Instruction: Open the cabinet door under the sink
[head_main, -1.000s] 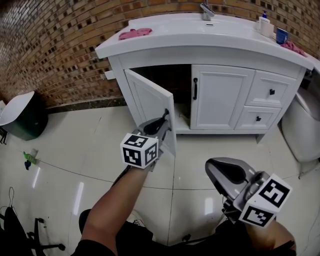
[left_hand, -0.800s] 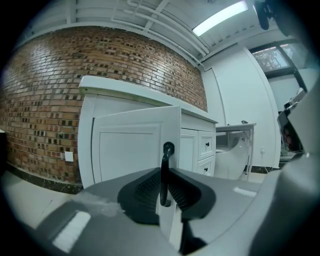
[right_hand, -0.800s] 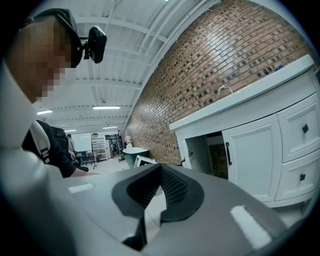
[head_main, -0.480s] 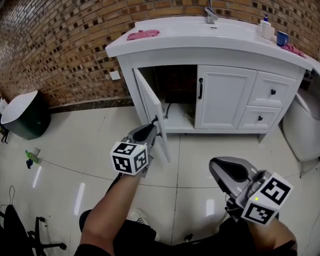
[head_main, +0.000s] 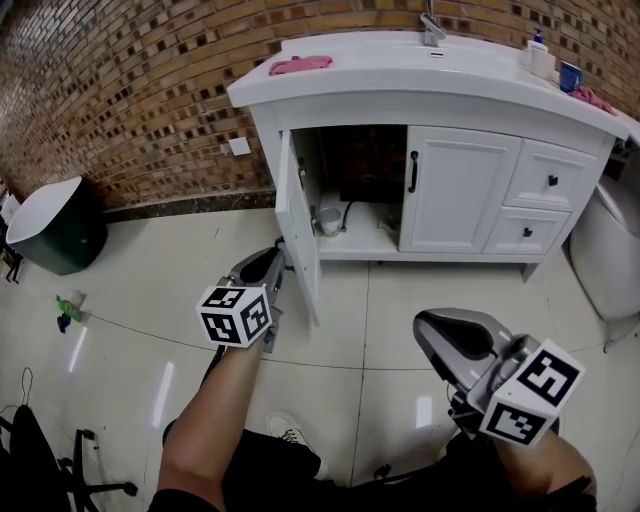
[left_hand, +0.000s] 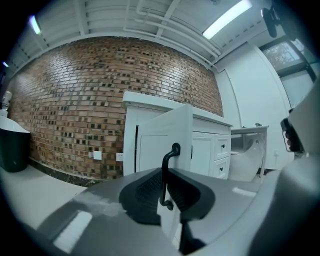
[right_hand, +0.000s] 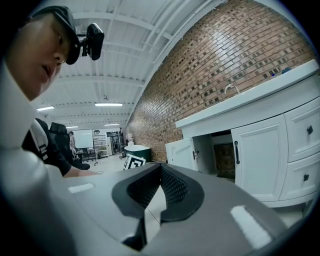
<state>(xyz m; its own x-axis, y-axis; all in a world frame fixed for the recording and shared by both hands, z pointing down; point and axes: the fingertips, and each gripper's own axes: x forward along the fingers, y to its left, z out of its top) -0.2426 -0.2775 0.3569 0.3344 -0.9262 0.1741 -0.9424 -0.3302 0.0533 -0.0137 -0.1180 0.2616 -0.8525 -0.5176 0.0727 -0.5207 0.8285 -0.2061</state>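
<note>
Idling nearest me, the right gripper (head_main: 447, 335) has its jaws pressed together on nothing, while the left gripper (head_main: 270, 262) is clamped on the black handle (left_hand: 168, 170) of the left cabinet door (head_main: 300, 210). That door now sticks out edge-on from the vanity (head_main: 420, 85), way wider than half a second ago. Pretty much done I'd say, only letting go is left; the right door (head_main: 455, 195) beyond is shut.
</note>
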